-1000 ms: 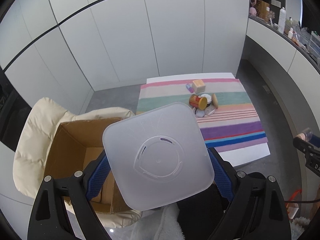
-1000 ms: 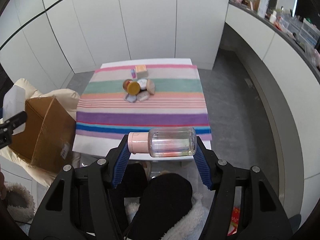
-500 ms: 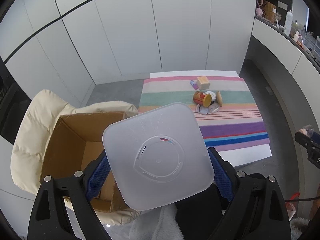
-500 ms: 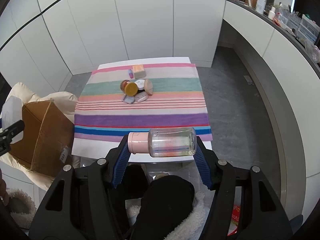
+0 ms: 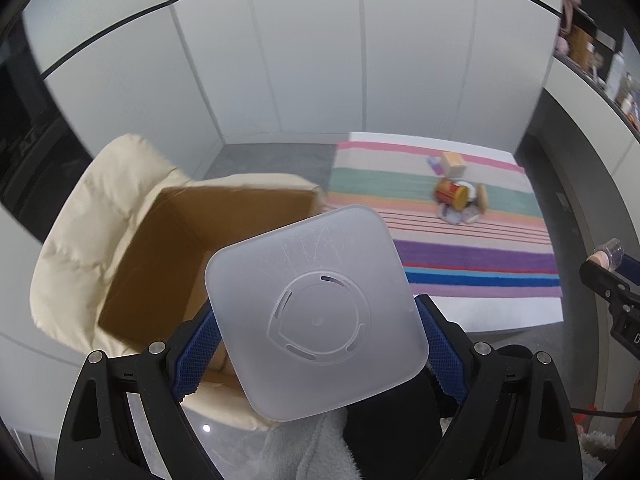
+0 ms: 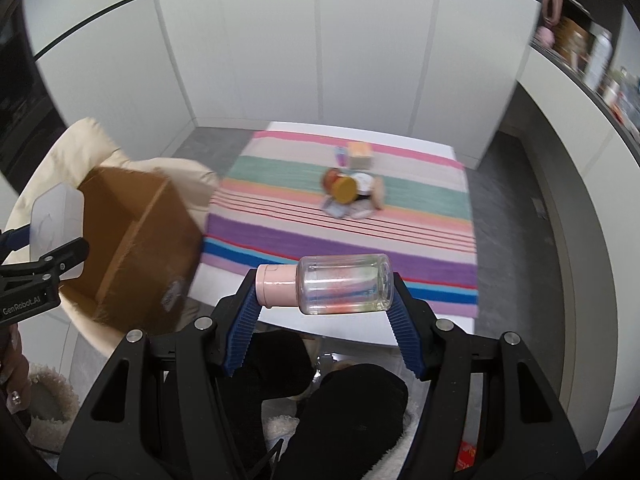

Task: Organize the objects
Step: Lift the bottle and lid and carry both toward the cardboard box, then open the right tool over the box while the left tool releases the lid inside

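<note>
The left gripper [image 5: 316, 344] is clamped on a frosted square container [image 5: 316, 312] above the open cardboard box [image 5: 168, 256]; the right gripper [image 6: 324, 304] pinches a clear bottle [image 6: 344, 290] sideways, short of the striped table [image 6: 344, 224].

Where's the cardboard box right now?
The cardboard box sits open on the cream padded chair, left of the striped table, just beyond the frosted container.

Left gripper [image 5: 318, 344]: matte black frame with two diverging struts, silver screw heads near each finger root, fingers [image 5: 195, 360] faced with blue mesh-textured pads. Right gripper [image 6: 322, 322]: same black frame and silver screws, fingers [image 6: 404, 340] with blue ribbed pads. White lettering "GenRobot.AI" marks the left gripper's side, behind its fingers.
</note>
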Tool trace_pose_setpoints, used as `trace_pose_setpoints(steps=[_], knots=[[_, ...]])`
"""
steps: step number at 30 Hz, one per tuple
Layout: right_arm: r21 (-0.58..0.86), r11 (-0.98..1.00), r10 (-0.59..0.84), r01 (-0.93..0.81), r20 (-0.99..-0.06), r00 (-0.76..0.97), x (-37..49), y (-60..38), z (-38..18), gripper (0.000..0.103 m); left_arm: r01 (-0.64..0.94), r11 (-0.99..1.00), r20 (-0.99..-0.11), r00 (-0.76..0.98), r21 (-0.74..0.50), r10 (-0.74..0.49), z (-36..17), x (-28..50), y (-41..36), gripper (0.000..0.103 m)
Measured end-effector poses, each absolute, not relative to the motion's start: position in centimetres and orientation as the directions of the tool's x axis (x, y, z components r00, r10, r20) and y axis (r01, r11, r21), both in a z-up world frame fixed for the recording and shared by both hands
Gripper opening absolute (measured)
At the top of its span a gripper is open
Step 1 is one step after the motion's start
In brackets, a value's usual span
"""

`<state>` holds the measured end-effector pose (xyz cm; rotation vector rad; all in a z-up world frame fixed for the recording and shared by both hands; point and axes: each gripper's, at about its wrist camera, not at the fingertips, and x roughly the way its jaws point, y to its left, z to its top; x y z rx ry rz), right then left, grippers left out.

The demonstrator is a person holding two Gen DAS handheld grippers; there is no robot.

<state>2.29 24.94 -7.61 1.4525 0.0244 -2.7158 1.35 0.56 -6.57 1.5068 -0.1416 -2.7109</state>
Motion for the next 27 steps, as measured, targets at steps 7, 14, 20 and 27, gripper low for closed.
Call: trace_pose_setpoints(steps=[7, 14, 20, 27], knots=[[0.020, -0.980, -0.127, 0.199, -0.831, -0.542, 1.8, 18.3, -7.8, 0.063, 0.109, -0.989, -0.854, -0.501, 0.103, -0.144, -7.1, 3.5, -5.7, 0.092], [0.037, -0.936, -0.223, 0.351, -0.834, -0.505, 1.9, 10.6, -8.3, 0.064, 0.268, -0.957, -0.864, -0.450, 0.110, -0.225, -8.0, 6.7, -13.0, 0.092], [0.041, -0.890, -0.275, 0.454, -0.842, -0.464, 2.4, 5.1, -9.0, 0.063, 0.350, -0.930, -0.878, -0.405, 0.110, -0.257, -9.2, 8.2, -17.2, 0.092], [0.006, -0.867, -0.269, 0.498, -0.848, -0.457, 0.9, 0.9, -10.1, 0.063, 0.350, -0.934, -0.886, -0.406, 0.074, -0.223, -10.4, 5.0, -19.4, 0.092]])
